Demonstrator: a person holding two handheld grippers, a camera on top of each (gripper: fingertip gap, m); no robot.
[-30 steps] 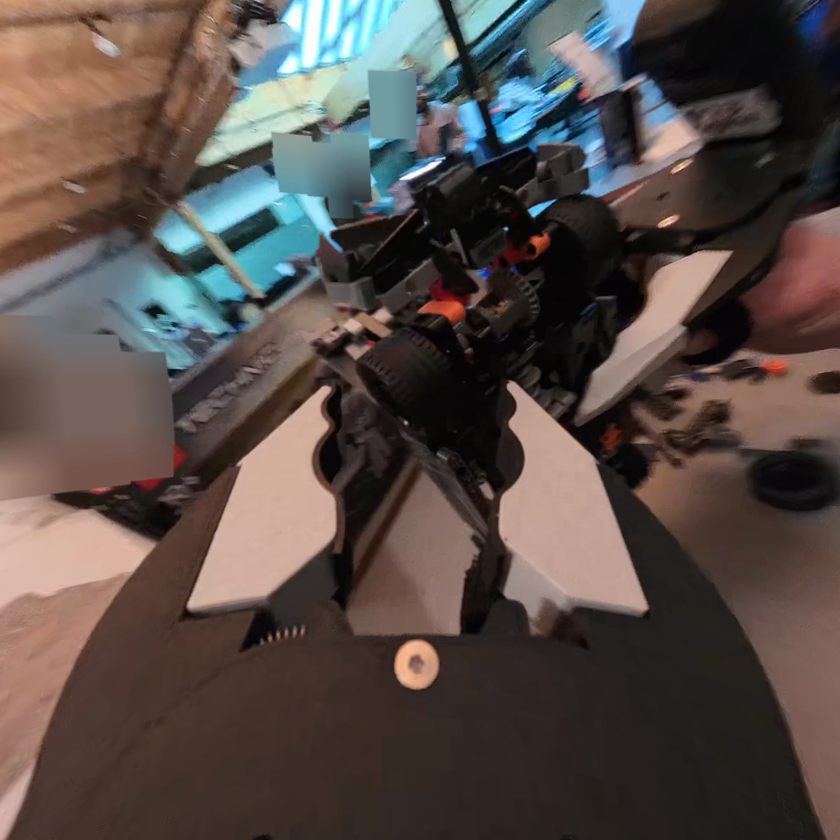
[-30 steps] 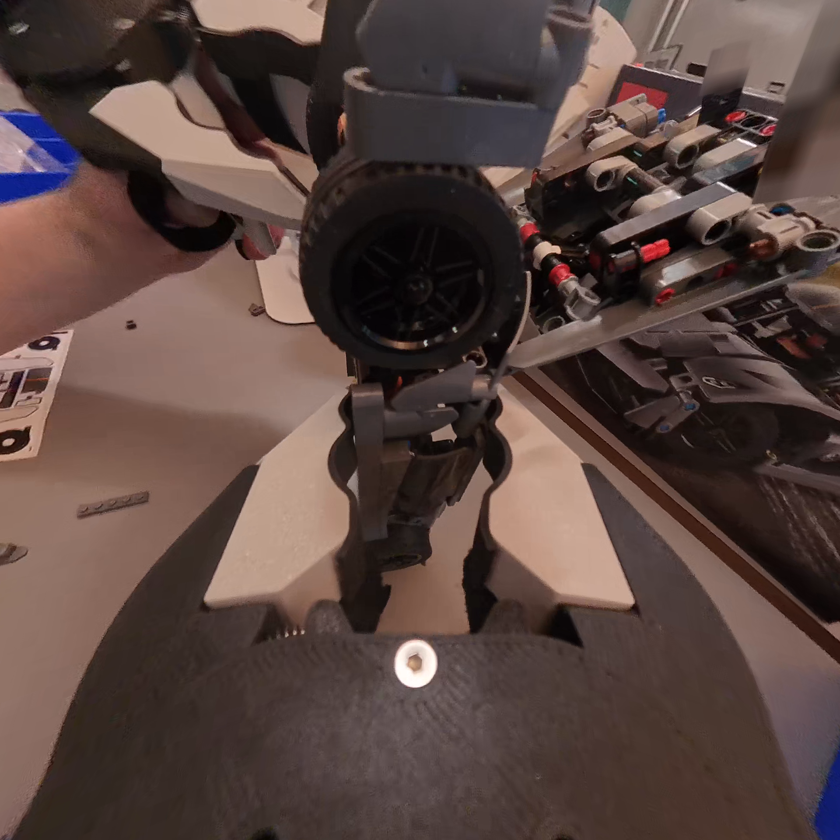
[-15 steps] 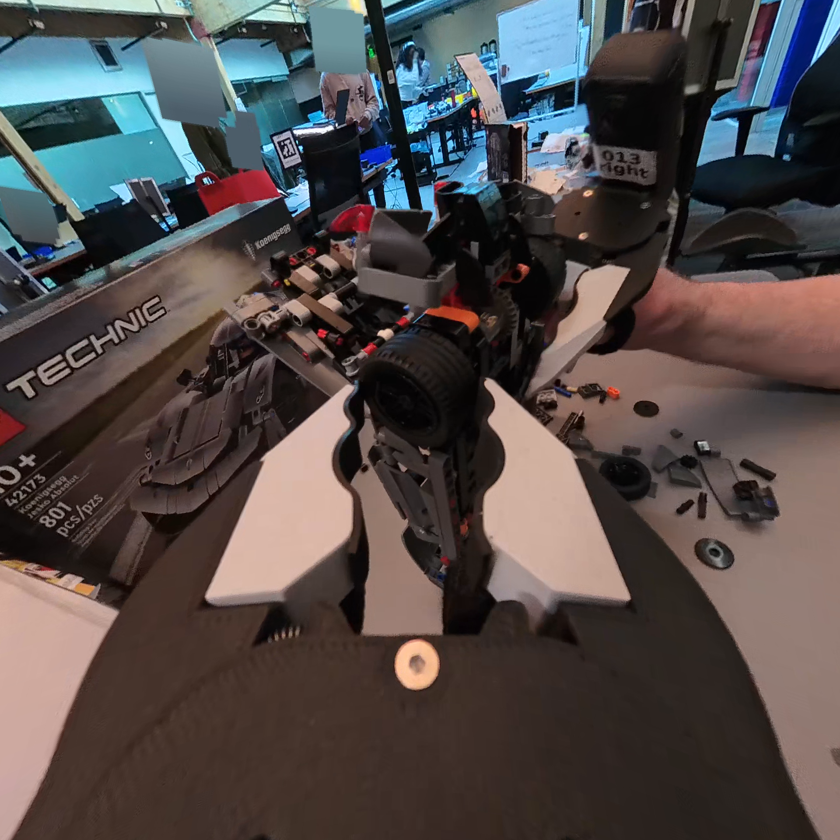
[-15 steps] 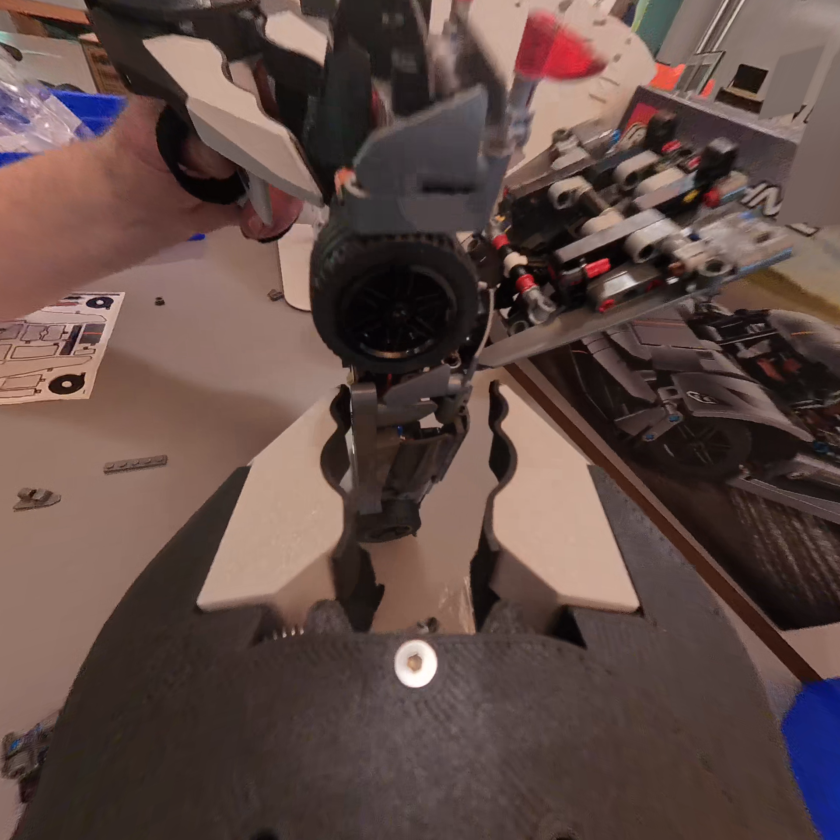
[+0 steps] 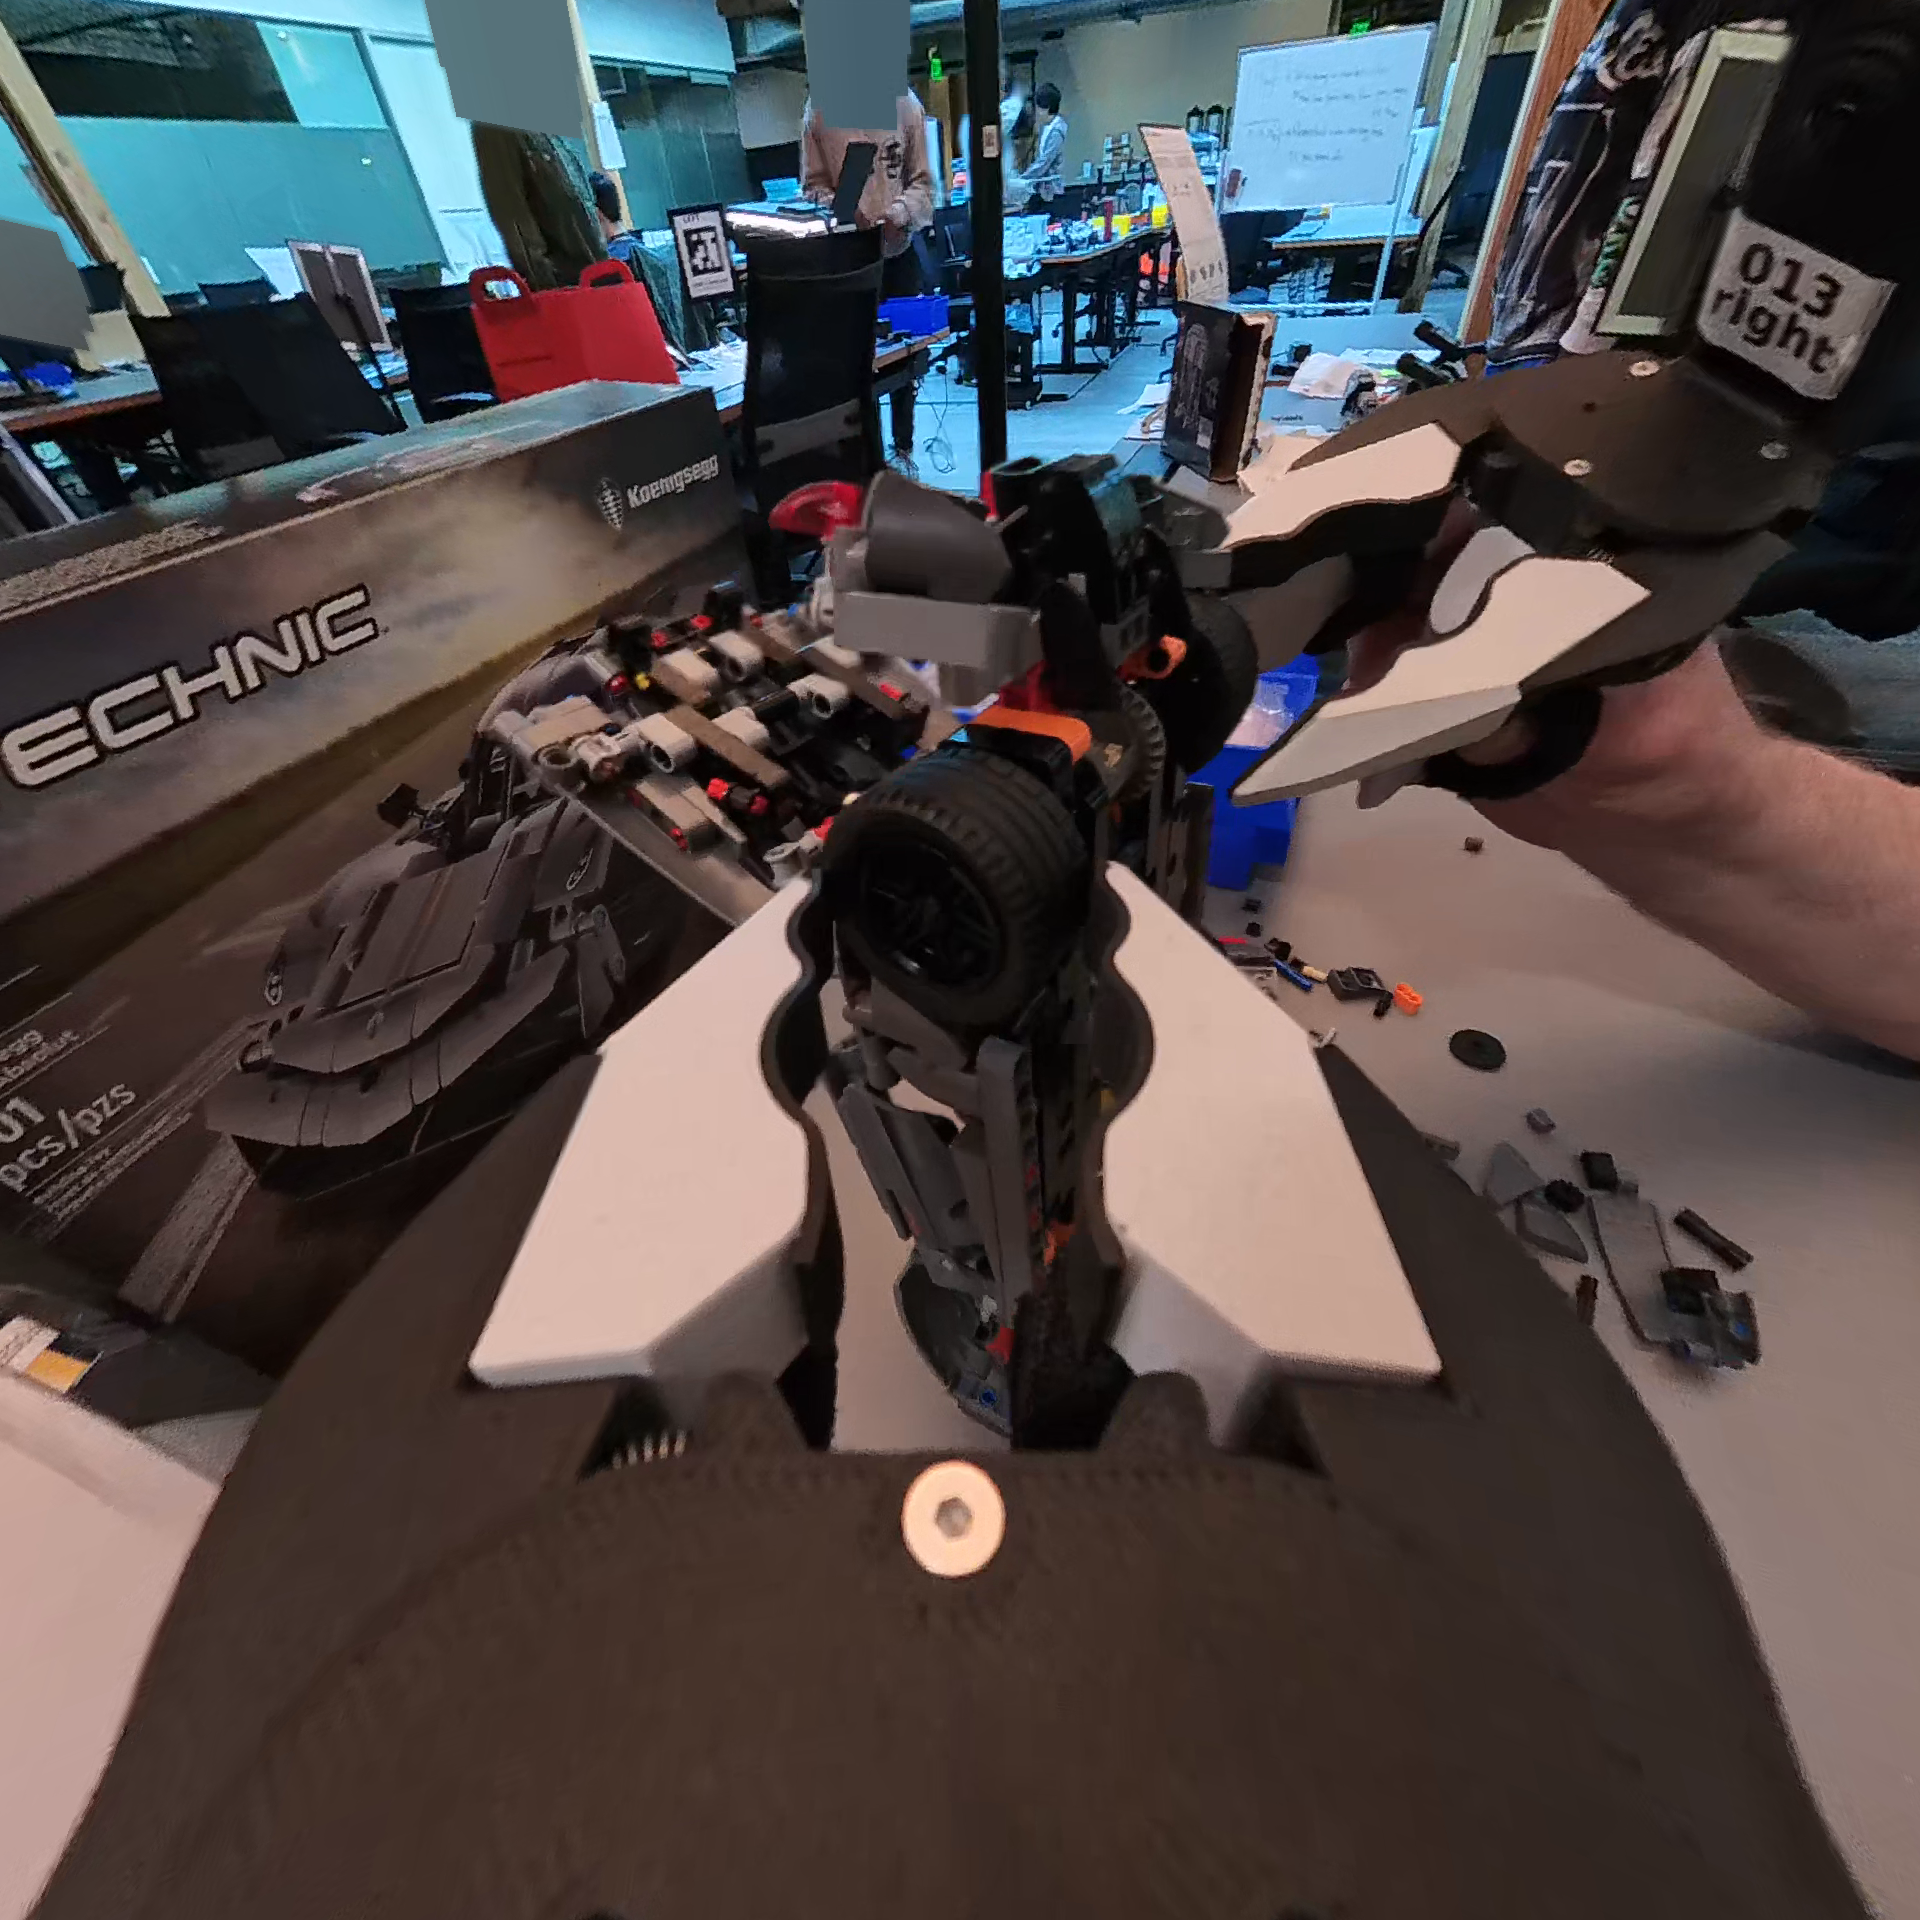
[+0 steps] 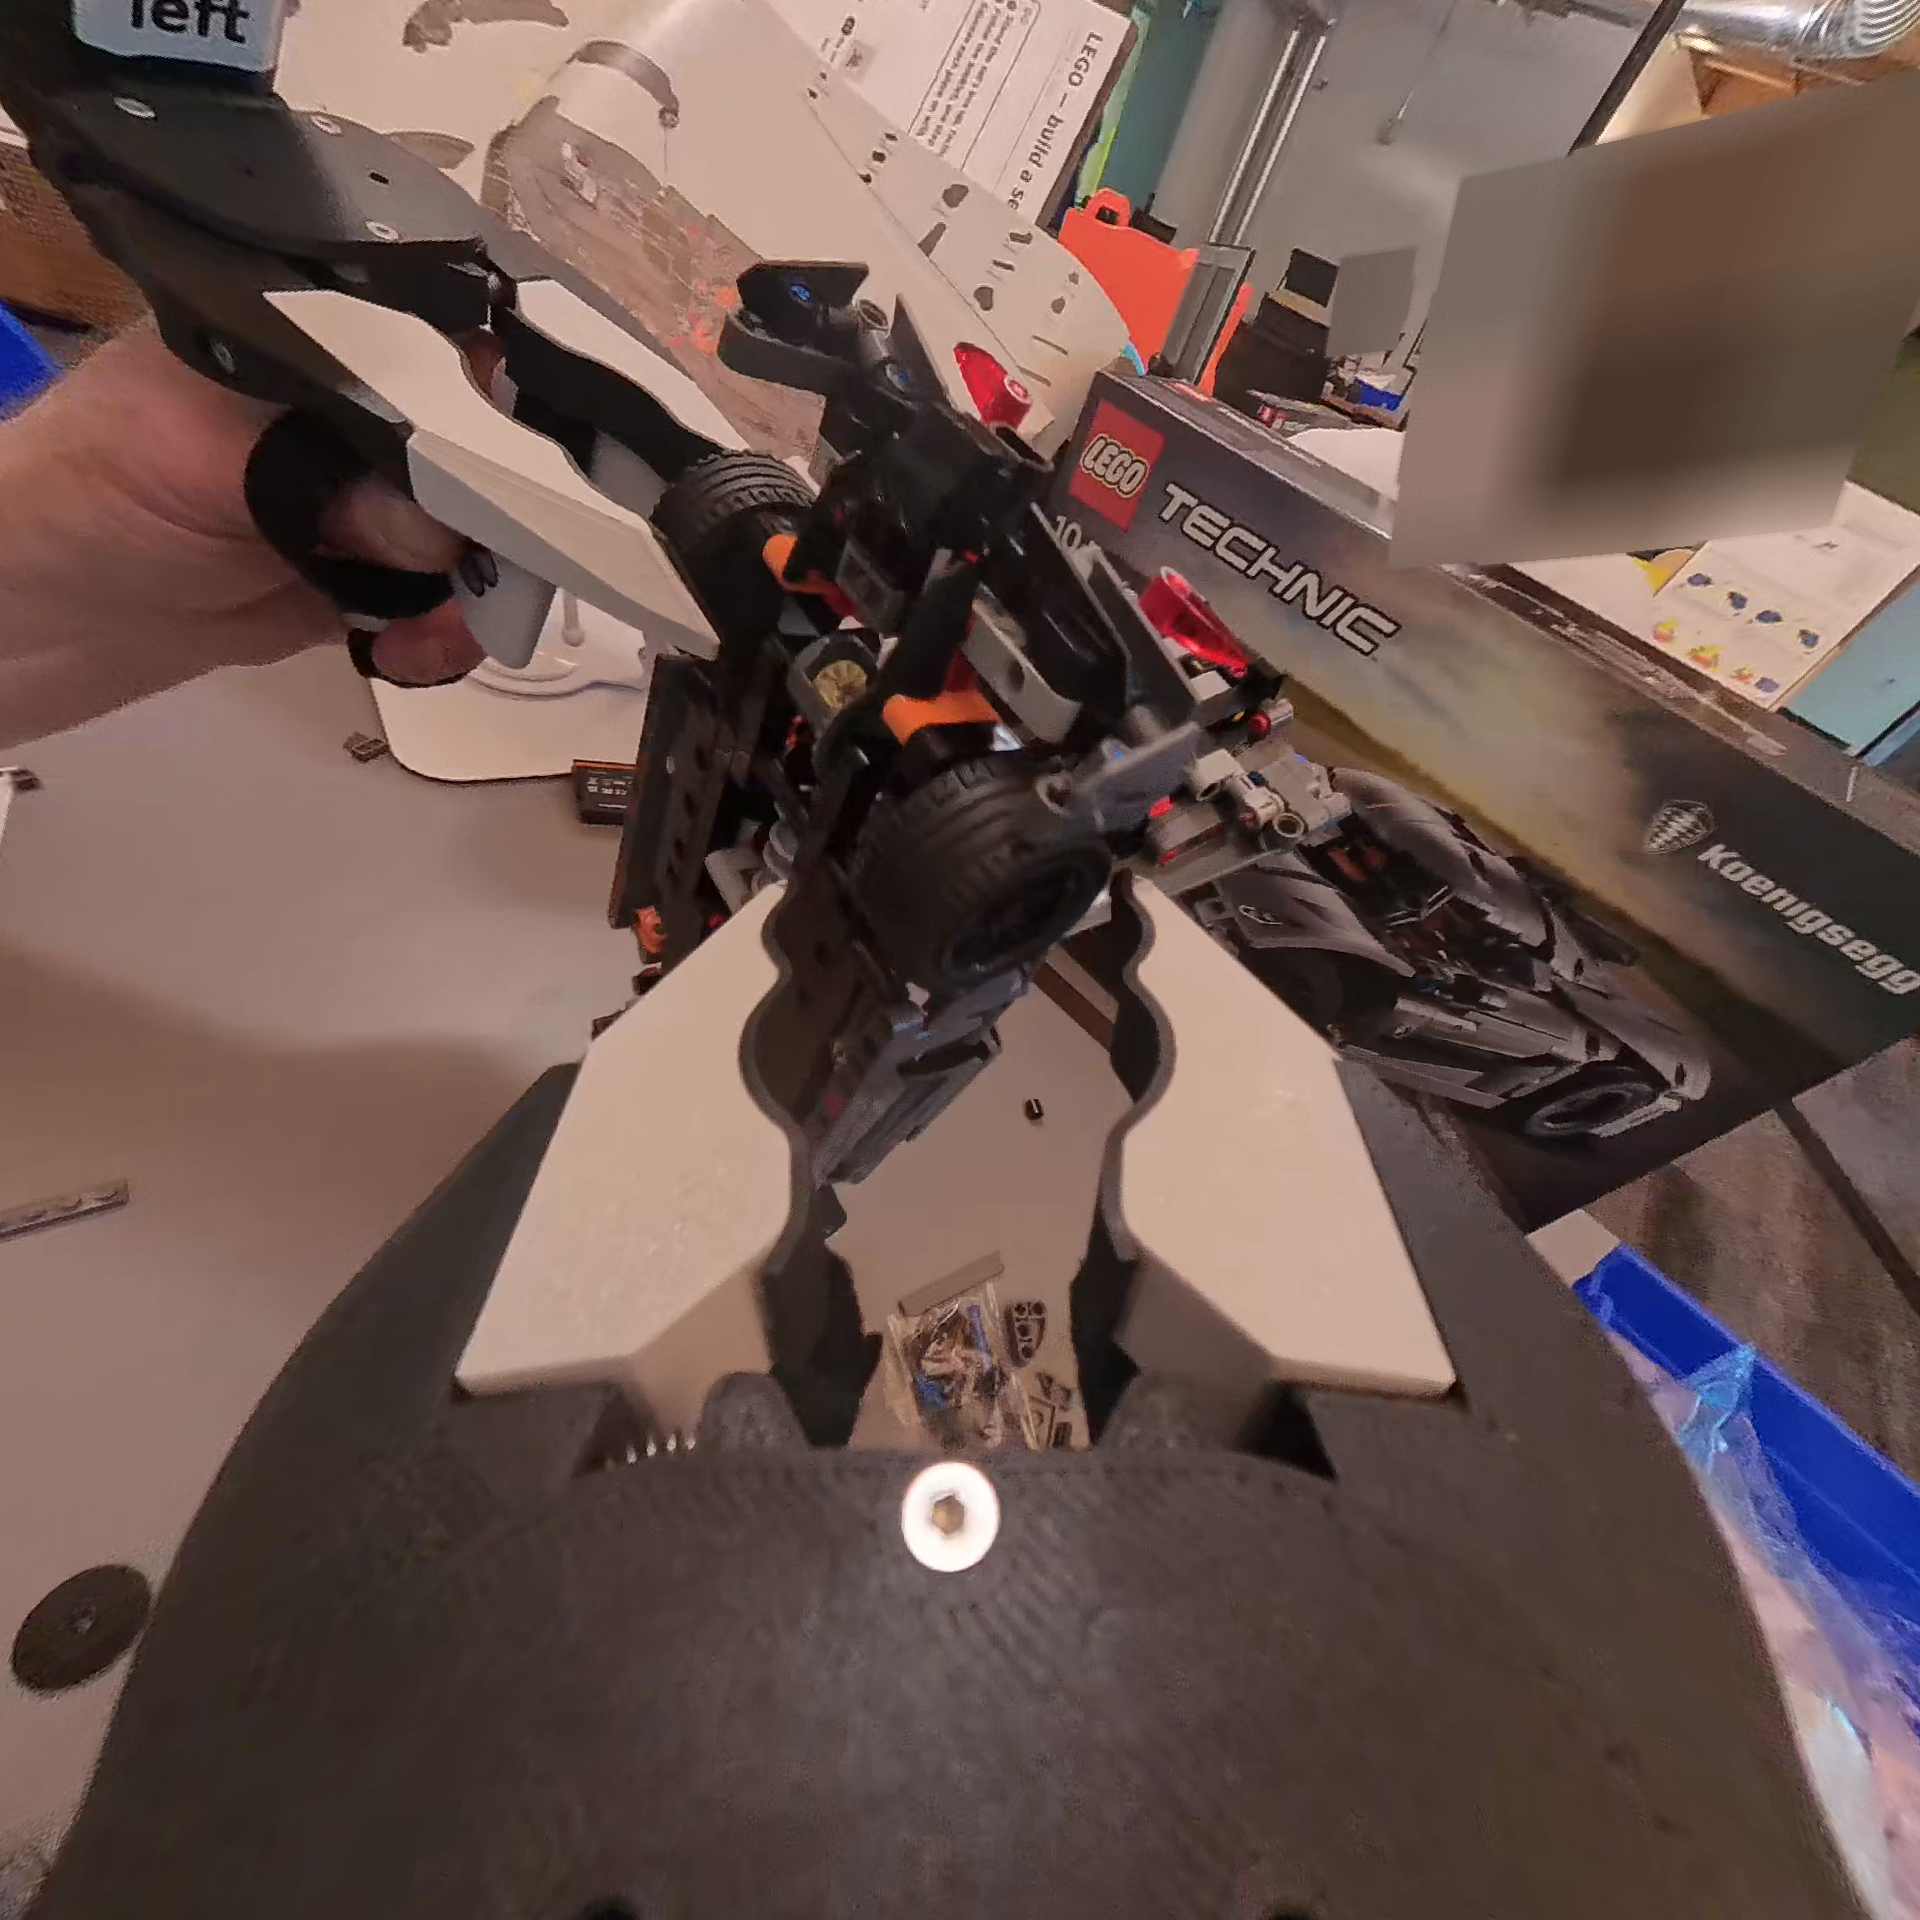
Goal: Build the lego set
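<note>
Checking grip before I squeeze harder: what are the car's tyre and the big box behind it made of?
Tyre: looks like matte black rubber, with fine moulded tread grooves. Box: apparently printed cardboard with a slight sheen, folded edges and a photo print. Left gripper holds the car.

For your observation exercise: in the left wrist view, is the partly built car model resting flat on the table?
No: the car model stands nose-down, held between the left tool fingers, above the table.

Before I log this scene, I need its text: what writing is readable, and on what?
I won't quote writing; these bear it.
Big dark cardboard box: bold lettering, logo, numbers.
White sticker, top right: short label.
White printed sheet: small print.
Whiteboard: too small.
</note>
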